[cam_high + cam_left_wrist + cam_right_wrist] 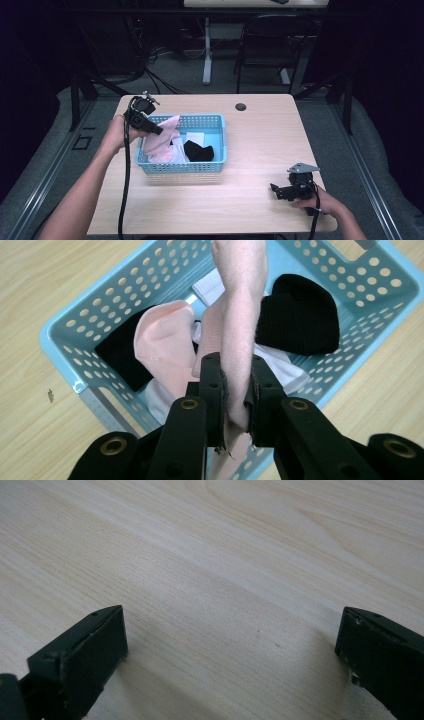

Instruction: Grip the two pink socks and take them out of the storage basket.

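Jaws of the left gripper (235,390) clamped together on a pink sock (240,315), seen closely in the left gripper view: fabric pinched between the two black pads, a short end poking out below them, the longer part running up and away over the basket. In the high view, left gripper (152,129) held by the left hand (116,134) at the left end of a light blue perforated basket (210,165), above its rim, with the pink sock (162,137) draping from the jaws down into the left part of the basket. Black cable (125,185) trailing from the gripper down along the forearm.

Inside the basket (80,315): a second pink sock (162,345) lying flat beneath the held one, a black sock (300,315) bunched to one side, another black piece (120,352) partly under the pink, and white fabric (212,290) showing between and below them.

Right gripper (278,191) resting low on the table (260,135) near its front right corner, well apart from the basket, held by the right hand (320,202), grey three-cornered plate (302,168) on top. In the right gripper view, jaws wide apart, nothing between them but pale wood-grain tabletop (225,580).

Round grommet hole (241,106) near the far edge of the table. Beyond the table, grey floor, a dark chair (270,45) and cables.
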